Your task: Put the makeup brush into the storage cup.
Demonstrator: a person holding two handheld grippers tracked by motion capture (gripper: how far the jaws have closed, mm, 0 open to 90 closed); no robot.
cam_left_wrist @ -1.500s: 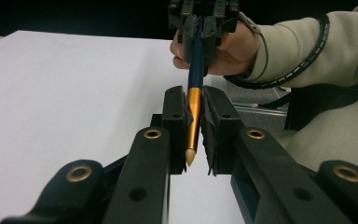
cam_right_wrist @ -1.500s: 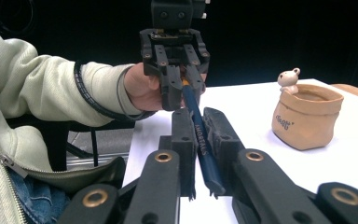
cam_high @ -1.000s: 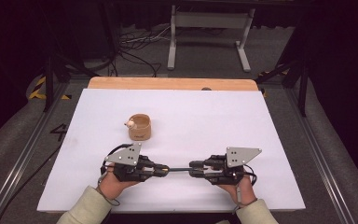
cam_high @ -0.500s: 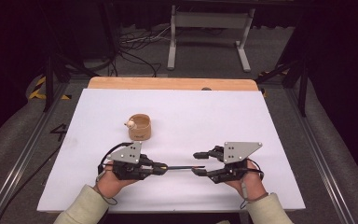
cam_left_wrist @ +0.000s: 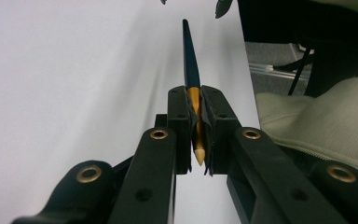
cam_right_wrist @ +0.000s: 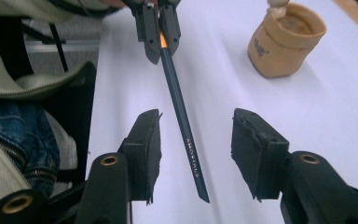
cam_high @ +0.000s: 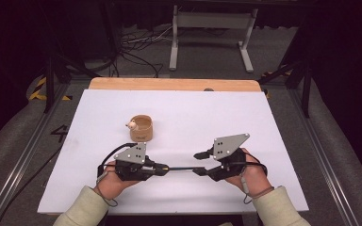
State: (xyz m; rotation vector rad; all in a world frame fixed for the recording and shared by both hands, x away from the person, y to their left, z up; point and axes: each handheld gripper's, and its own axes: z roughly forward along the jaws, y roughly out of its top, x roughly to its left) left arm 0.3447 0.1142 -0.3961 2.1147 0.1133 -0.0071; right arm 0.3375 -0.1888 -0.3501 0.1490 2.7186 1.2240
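Left tool (cam_left_wrist: 195, 130) around dark, orange-tipped pencil (cam_left_wrist: 189, 65)

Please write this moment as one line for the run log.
left gripper: shut on pencil | right gripper: open around pencil | pouch: upright, apart

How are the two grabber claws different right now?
The left gripper is squeezed shut on the pencil, pinching its orange end; the right gripper is open, its jaws spread on either side of the pencil's dark end without touching it. In the high view, the left gripper lies low and level, while the right gripper is tilted, one jaw raised. Both are black, hand-held, and point toward each other over the white table.
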